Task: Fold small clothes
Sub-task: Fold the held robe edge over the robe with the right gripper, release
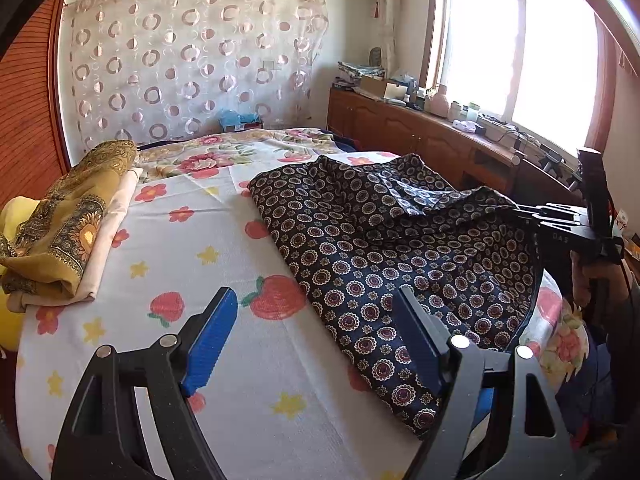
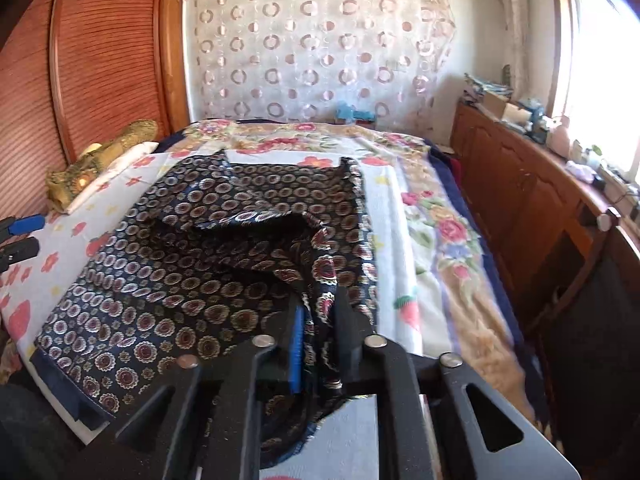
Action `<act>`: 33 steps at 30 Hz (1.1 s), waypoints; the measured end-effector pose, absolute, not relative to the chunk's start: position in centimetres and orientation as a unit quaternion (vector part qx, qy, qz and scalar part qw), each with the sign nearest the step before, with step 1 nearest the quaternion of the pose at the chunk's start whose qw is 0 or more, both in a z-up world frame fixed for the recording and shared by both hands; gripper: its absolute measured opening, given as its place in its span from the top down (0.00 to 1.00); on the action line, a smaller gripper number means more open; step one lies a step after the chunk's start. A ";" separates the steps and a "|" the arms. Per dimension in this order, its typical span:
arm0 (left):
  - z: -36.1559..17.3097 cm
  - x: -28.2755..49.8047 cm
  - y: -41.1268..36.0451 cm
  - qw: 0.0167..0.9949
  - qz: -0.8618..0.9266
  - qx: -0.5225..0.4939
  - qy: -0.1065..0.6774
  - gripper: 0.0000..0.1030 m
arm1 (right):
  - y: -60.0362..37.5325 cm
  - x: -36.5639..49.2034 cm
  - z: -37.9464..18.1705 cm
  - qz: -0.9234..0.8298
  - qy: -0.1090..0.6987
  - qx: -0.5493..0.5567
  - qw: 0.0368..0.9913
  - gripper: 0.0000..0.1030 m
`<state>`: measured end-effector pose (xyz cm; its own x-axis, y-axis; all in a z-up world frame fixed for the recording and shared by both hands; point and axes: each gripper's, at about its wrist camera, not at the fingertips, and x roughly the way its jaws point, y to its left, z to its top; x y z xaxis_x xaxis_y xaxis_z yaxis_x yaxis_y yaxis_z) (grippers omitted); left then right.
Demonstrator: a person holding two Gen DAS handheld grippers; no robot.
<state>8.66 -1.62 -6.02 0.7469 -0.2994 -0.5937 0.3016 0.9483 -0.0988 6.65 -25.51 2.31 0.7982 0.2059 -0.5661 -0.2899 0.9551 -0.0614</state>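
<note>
Sunlit from the window, the bed [image 1: 256,360] carries the dark patterned garment [image 1: 384,240], a bunched fold of which is pinched in the narrow right claw [image 2: 318,332] for folding, while the wide, empty left claw [image 1: 316,336] is held just left of its edge.

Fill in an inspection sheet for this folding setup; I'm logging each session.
Surface: bed sheet with fruit and star print.
Job's things: dark patterned cloth spread out, one edge lifted.
Clutter: folded yellow cloth pile at the bed's edge.
Grippers: left gripper open, nothing between its fingers; right gripper with the dark cloth between its fingers.
Cables: some on the window ledge.
Surroundings: curtain, wooden cabinet, bright window.
</note>
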 end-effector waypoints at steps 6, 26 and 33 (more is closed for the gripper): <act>-6.1 8.9 -1.6 0.933 -0.161 0.001 0.320 0.22 | -25.9 6.3 3.8 0.133 0.275 -0.064 0.950 0.62; -10.6 12.2 -4.2 0.892 -0.170 0.045 0.417 0.22 | -17.2 14.2 4.0 0.255 0.330 -0.146 0.897 0.54; -10.9 11.9 -4.3 0.892 -0.170 0.048 0.415 0.22 | -17.1 16.6 3.0 0.266 0.372 -0.171 0.873 0.54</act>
<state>11.95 -4.34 -10.91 0.5976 -0.2634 -0.7573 0.3437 0.9375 -0.0548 16.63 -17.06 2.96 0.5821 0.3380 -0.7396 -0.5915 0.8001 -0.1000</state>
